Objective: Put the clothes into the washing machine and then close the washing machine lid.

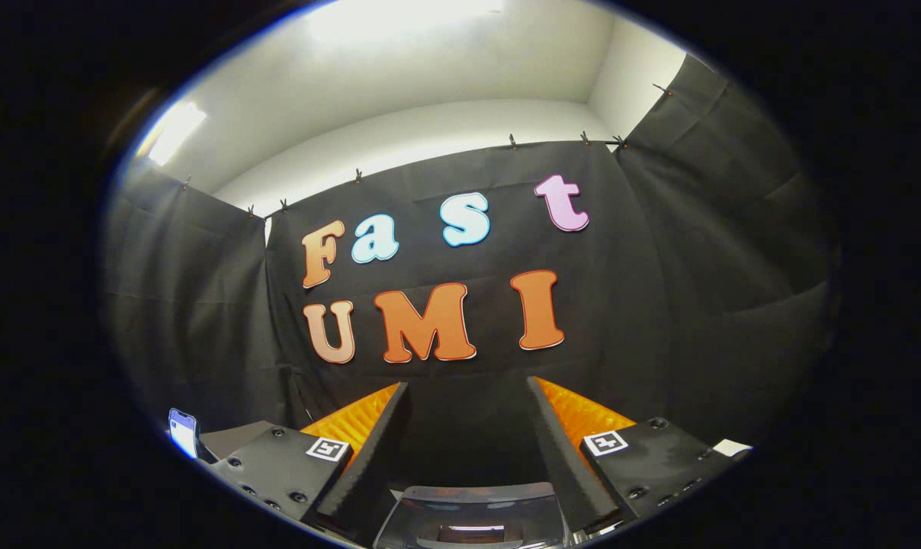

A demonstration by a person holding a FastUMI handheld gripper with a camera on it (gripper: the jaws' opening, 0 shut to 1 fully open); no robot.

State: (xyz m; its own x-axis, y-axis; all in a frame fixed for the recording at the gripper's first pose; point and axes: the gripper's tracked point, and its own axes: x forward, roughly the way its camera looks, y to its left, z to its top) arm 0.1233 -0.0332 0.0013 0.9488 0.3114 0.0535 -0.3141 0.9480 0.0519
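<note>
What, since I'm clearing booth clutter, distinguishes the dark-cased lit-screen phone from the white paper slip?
The dark-cased lit-screen phone stands upright and glows; the white paper slip lies flat, unlit. The phone has dark edges; the slip is plain. Both flank the open, empty gripper.

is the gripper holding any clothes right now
No, the gripper is open, its fingers spread apart with nothing between them but the black cloth wall beyond.

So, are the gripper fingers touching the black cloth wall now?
Apart. The gripper view shows the gripper open and empty, its fingers raised well short of the black cloth wall.
</note>
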